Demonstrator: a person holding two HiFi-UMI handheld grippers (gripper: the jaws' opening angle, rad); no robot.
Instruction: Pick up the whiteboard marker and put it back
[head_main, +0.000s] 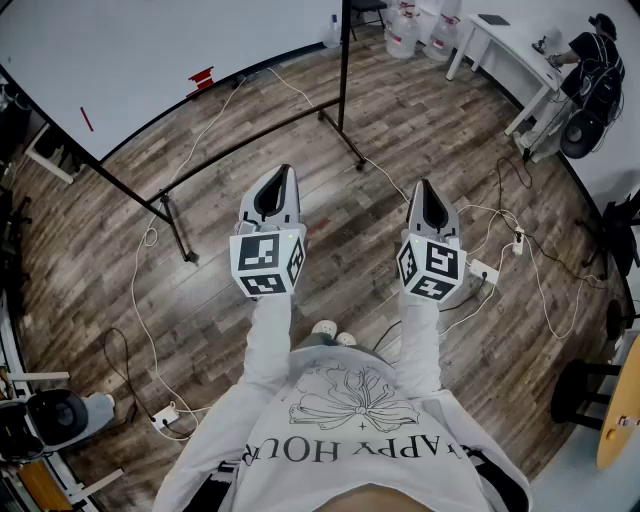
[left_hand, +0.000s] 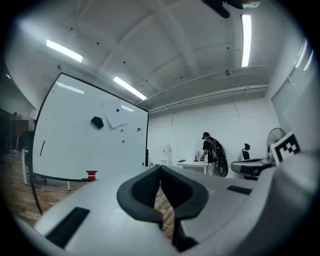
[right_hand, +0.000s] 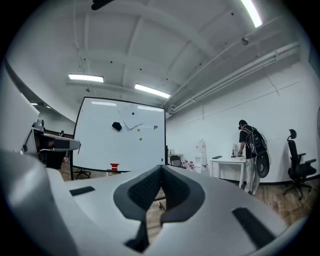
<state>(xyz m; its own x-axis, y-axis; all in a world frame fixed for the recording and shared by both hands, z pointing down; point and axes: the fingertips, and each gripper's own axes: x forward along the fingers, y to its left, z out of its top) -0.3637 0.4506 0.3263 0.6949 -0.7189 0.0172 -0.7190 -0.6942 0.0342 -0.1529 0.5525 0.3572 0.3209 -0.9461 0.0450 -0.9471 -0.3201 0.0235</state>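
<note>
A wood-plank floor ran under a whiteboard on a black stand. A white table stood by the far wall with a person at it. A thin red marker, as far as it could be made out, clung to the board's face near its left edge, well apart from both grippers. The left gripper and right gripper were held side by side above the floor. Each had its jaws pressed together on nothing.
</note>
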